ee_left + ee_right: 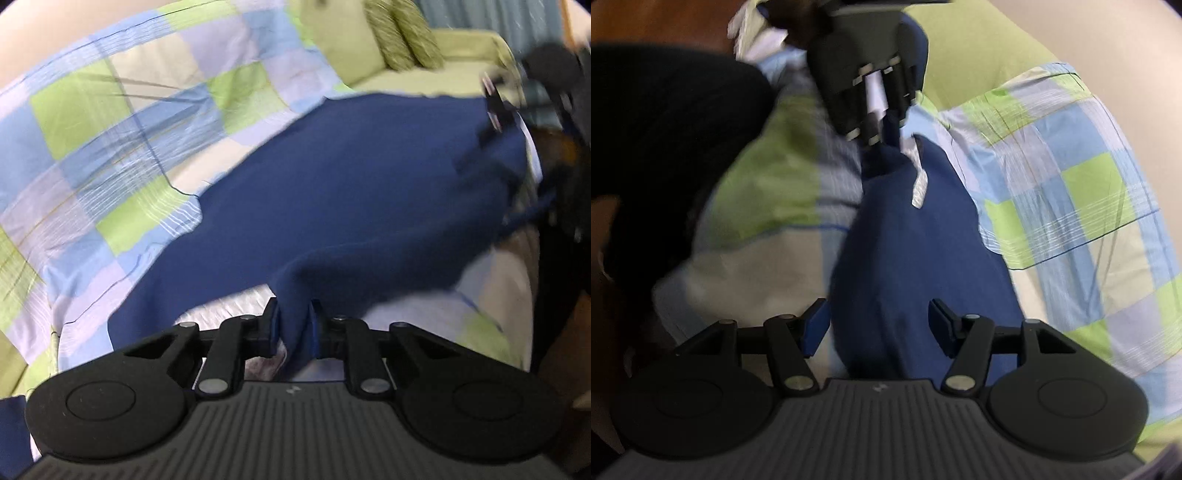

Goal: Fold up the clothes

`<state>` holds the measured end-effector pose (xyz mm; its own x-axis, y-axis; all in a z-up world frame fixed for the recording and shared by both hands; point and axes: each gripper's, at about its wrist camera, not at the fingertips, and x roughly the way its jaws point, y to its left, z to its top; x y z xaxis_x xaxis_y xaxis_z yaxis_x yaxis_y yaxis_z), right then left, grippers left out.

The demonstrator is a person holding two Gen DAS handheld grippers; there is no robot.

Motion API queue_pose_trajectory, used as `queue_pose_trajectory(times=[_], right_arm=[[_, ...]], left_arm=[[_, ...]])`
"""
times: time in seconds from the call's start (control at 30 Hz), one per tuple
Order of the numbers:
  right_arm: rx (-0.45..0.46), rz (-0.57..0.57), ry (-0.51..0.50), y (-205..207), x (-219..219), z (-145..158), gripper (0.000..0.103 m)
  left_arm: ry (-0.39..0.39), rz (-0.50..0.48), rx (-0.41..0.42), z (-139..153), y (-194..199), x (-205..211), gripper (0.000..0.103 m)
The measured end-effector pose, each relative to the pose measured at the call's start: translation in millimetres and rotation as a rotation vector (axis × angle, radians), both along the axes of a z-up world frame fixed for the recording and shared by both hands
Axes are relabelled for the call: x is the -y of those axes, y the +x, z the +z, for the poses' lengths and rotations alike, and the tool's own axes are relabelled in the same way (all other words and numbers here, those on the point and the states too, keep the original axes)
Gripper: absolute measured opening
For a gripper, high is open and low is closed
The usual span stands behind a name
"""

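A navy blue garment [351, 184] lies stretched across a checked bedspread [110, 147]. My left gripper [294, 312] is shut on a bunched fold at the near end of it. The right wrist view shows that same gripper [886, 133] pinching the far end of the garment [905, 258], with a white strip [919, 184] hanging beside the pinch. My right gripper [879, 325] stands open, and the cloth runs between its jaws and fills most of the gap. From the left wrist view the right gripper [498, 110] sits at the garment's far right end, blurred.
The checked bedspread [1071, 184] covers the bed, whose edge drops off beside the right gripper. Two green patterned cushions [402, 33] lie on a pale green sofa at the back. A person's dark clothing [665, 147] fills the left of the right wrist view.
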<state>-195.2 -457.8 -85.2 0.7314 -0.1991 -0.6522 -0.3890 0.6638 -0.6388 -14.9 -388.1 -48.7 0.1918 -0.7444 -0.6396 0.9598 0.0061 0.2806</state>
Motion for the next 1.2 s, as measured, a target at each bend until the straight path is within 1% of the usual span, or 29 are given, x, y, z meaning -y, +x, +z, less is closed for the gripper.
queue_pose_trajectory(times=[0.03, 0.07, 0.13, 0.17, 0.2, 0.23, 0.27, 0.33, 0.37, 0.4, 0.43, 0.47, 0.53, 0.6, 0.67, 0.73, 0.8, 0.83, 0.87, 0.9, 0.93, 0.97, 1.0, 1.03, 1.07, 1.1, 1.2], right_arm=[[-0.006, -0.007, 0.013, 4.8, 4.9, 0.5, 0.019], [-0.020, -0.036, 0.063, 13.0, 15.1, 4.6, 0.009], [-0.020, -0.154, 0.261, 32.0, 50.3, 21.3, 0.009], [-0.006, -0.222, 0.355, 38.0, 70.9, 27.3, 0.009], [0.006, -0.285, 0.440, 44.0, 90.3, 31.6, 0.009], [0.006, -0.335, 0.507, 48.7, 107.3, 32.3, 0.009], [0.005, -0.379, 0.566, 53.0, 122.2, 32.9, 0.009], [0.003, -0.422, 0.629, 57.8, 139.7, 29.4, 0.009], [0.004, -0.444, 0.657, 60.6, 147.9, 26.6, 0.009], [0.006, -0.454, 0.676, 62.8, 152.4, 24.8, 0.009], [0.006, -0.461, 0.698, 64.6, 156.1, 24.0, 0.009], [0.005, -0.474, 0.735, 66.9, 162.4, 23.1, 0.009], [0.000, -0.499, 0.800, 71.8, 173.8, 20.6, 0.010], [0.000, -0.508, 0.813, 72.3, 177.8, 17.3, 0.010], [0.002, -0.519, 0.824, 70.4, 181.6, 15.3, 0.012], [0.029, -0.544, 0.858, 64.3, 189.3, 16.7, 0.014], [0.075, -0.573, 0.863, 52.2, 196.0, 21.7, 0.015], [0.095, -0.586, 0.856, 45.6, 198.2, 25.0, 0.016], [0.110, -0.587, 0.837, 38.7, 197.7, 29.0, 0.017], [0.117, -0.569, 0.811, 31.1, 193.1, 32.7, 0.019], [0.117, -0.540, 0.783, 23.3, 185.8, 35.8, 0.025], [0.112, -0.504, 0.745, 15.7, 176.4, 37.5, 0.031], [0.101, -0.461, 0.698, 8.2, 164.8, 37.6, 0.047], [0.092, -0.428, 0.654, 2.8, 155.1, 36.4, 0.059], [0.073, -0.386, 0.576, -1.9, 140.9, 31.4, 0.061], [0.048, -0.337, 0.468, -6.8, 123.4, 24.4, 0.061], [0.000, -0.240, 0.199, -8.8, 93.0, -0.1, 0.060]], left_arm=[[-0.003, 0.006, 0.000, 3.9, 4.7, 4.4, 0.019], [-0.003, 0.011, 0.007, 7.4, 8.3, 9.3, 0.020], [-0.007, 0.016, 0.038, 11.6, 11.7, 15.1, 0.028], [-0.008, 0.016, 0.048, 12.9, 12.4, 17.0, 0.028], [-0.009, 0.016, 0.062, 13.6, 11.5, 17.2, 0.031], [-0.010, 0.014, 0.083, 13.5, 7.4, 14.5, 0.034], [-0.011, 0.013, 0.105, 13.4, 3.4, 11.7, 0.034], [-0.019, -0.004, 0.141, 12.4, -6.5, 2.1, 0.036], [-0.026, -0.029, 0.154, 11.4, -14.3, -5.4, 0.037], [-0.028, -0.059, 0.167, 9.1, -21.9, -9.4, 0.041], [-0.021, -0.086, 0.192, 5.0, -28.8, -8.5, 0.043], [-0.006, -0.111, 0.232, -1.1, -37.2, -6.6, 0.043], [0.030, -0.141, 0.311, -14.5, -48.4, 2.8, 0.044], [0.048, -0.142, 0.358, -26.7, -48.5, 15.3, 0.044], [0.052, -0.126, 0.350, -38.6, -38.7, 31.9, 0.044], [0.062, -0.125, 0.374, -49.7, -34.2, 44.6, 0.047], [0.073, -0.137, 0.394, -54.2, -33.5, 51.0, 0.046], [0.081, -0.145, 0.388, -53.3, -32.2, 53.5, 0.040], [0.087, -0.152, 0.376, -51.5, -30.7, 54.7, 0.036], [0.086, -0.152, 0.350, -47.4, -28.8, 52.7, 0.028], [0.082, -0.149, 0.327, -42.4, -26.8, 49.6, 0.019], [0.075, -0.143, 0.312, -38.0, -24.7, 46.7, 0.013], [0.066, -0.136, 0.293, -33.0, -21.6, 43.2, 0.010], [0.052, -0.124, 0.260, -25.7, -16.8, 37.2, 0.008], [0.042, -0.112, 0.235, -19.9, -13.4, 31.8, 0.007], [0.034, -0.102, 0.215, -15.0, -10.6, 27.1, 0.006], [0.027, -0.093, 0.190, -4.9, -9.9, 16.5, 0.004]])
